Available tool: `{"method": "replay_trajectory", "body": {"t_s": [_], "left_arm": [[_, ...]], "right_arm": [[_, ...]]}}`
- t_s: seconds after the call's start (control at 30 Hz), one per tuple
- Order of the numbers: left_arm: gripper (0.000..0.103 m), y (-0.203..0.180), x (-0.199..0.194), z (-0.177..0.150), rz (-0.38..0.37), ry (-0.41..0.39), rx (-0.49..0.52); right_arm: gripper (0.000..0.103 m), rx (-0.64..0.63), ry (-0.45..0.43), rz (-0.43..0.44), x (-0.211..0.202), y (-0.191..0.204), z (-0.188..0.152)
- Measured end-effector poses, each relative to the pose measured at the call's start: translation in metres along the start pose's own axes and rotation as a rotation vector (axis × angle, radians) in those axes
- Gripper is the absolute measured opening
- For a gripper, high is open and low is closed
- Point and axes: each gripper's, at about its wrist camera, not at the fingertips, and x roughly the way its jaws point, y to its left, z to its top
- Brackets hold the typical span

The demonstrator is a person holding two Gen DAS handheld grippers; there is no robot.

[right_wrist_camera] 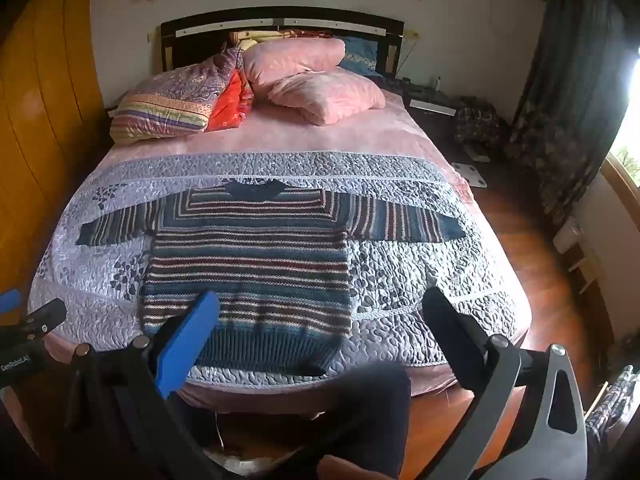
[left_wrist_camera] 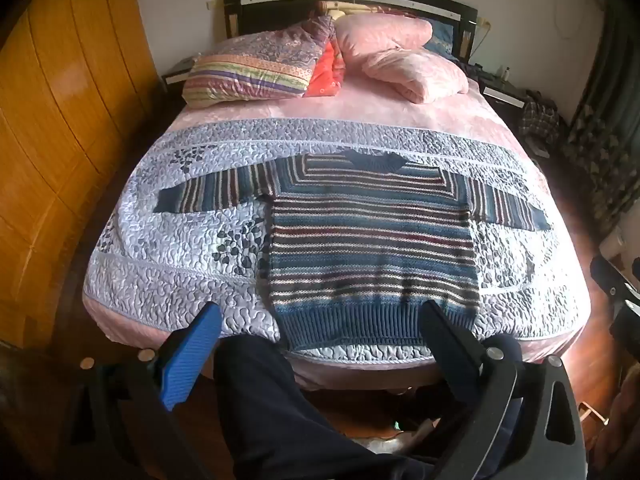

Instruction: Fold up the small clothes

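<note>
A striped knit sweater in blue, brown and white lies flat on the quilted bed cover, sleeves spread out to both sides, ribbed hem toward me. My left gripper hangs open above the bed's near edge, its fingers framing the hem without touching it. My right gripper is open too, held above the sweater's lower right part, with nothing between its fingers. The left gripper's tip shows at the left edge of the right wrist view. A person's dark trouser leg stands below both grippers.
The bed has a lilac quilted cover over a pink sheet. Pillows and a folded pink duvet are piled at the headboard. A wooden wardrobe stands on the left, nightstands flank the bed, and wooden floor runs along the right.
</note>
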Motion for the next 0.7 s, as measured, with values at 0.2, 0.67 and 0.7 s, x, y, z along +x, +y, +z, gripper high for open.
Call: {"method": "replay_trajectory", "body": {"t_s": [0.2, 0.67, 0.7], "left_arm": [[0.099, -0.0005, 0.0002, 0.0, 0.0, -0.001, 0.001], [0.099, -0.0026, -0.0005, 0.0024, 0.0, -0.006, 0.001], [0.099, -0.0018, -0.0002, 0.0029, -0.001, -0.007, -0.001]], "right_arm": [[0.101, 0.003, -0.002, -0.001, 0.0005, -0.0005, 0.0002], [0.101, 0.0, -0.008, -0.004, -0.0002, 0.0002, 0.0002], [0.101, -0.001, -0.01, -0.005, -0.0001, 0.0004, 0.0003]]}}
